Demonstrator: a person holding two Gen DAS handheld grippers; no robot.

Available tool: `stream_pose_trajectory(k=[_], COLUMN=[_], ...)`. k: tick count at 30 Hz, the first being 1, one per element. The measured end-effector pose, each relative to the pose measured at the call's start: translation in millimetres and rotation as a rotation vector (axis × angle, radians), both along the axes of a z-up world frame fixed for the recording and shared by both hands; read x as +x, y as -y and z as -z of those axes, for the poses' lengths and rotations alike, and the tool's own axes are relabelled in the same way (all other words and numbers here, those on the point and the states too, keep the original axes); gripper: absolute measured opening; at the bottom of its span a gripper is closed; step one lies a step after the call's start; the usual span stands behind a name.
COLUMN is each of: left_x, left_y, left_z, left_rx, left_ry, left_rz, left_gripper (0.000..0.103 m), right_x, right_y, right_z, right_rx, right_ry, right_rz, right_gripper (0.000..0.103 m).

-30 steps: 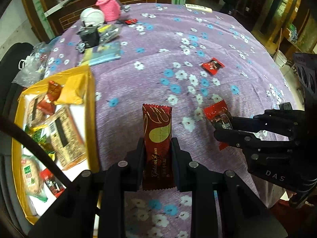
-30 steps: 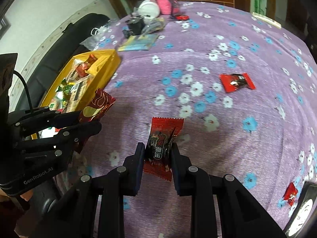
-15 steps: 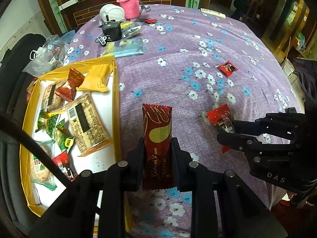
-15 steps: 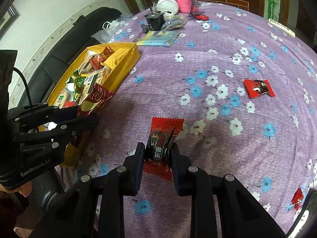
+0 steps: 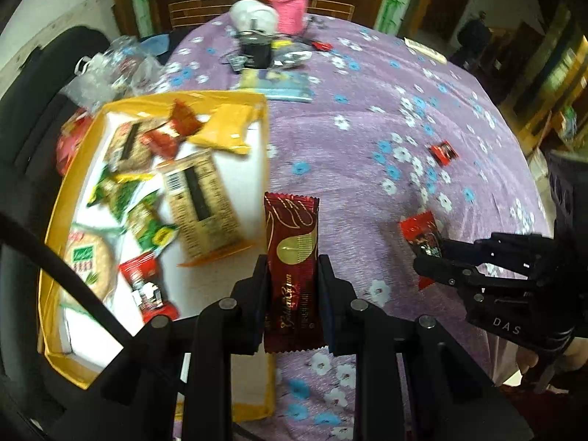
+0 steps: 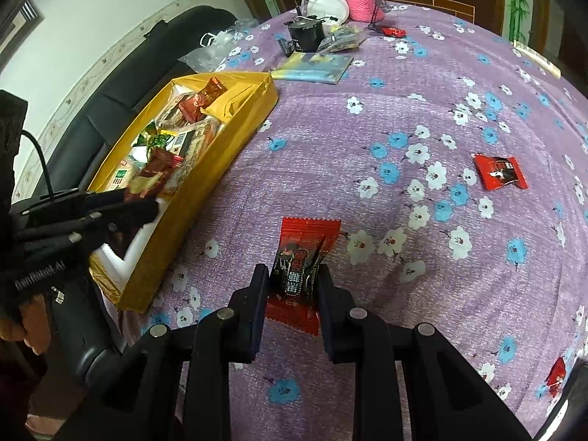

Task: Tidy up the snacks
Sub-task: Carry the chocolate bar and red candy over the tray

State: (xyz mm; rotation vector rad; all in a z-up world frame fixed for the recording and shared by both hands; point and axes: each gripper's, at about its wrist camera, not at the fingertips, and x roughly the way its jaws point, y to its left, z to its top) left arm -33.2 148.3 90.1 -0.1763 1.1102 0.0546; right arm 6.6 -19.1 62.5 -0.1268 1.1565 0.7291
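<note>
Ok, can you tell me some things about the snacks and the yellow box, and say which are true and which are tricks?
1. The left tool is holding a long dark red snack bar. True.
2. The right tool is empty. False: it is shut on a small red candy packet.
3. The yellow box already has snacks in it. True.
4. The yellow box sits in the middle of the table. False: it sits at the table's edge, next to the black sofa.
5. No snacks are left on the purple flowered tablecloth. False: a loose red packet lies out on it.
</note>
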Motion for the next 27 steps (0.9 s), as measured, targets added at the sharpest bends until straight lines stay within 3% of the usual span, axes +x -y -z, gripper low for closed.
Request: stream_pose_trajectory(k=[10,20,27], left_x=[-30,-54,-64], left_y=[-58,-122,-139], left_z=[-3,-23,-22], left_rx=[-0.040,0.002,-0.003], left_ry=[0.013,0.056,0.060], left_rz=[-0.175,-0.333,-0.369], left_gripper=[0.026,0.026,0.026], right_x=[-1,-6,-10], right_y=[-12,-26,-33], right_z=[0,-3,-4], right_rx=[-0.003,-0.003,-0.010], right_ry=[0.002,0.006,0.008], right_rz=[-0.038,-0.082,-0.102], right_gripper=[0.024,0.024,0.024])
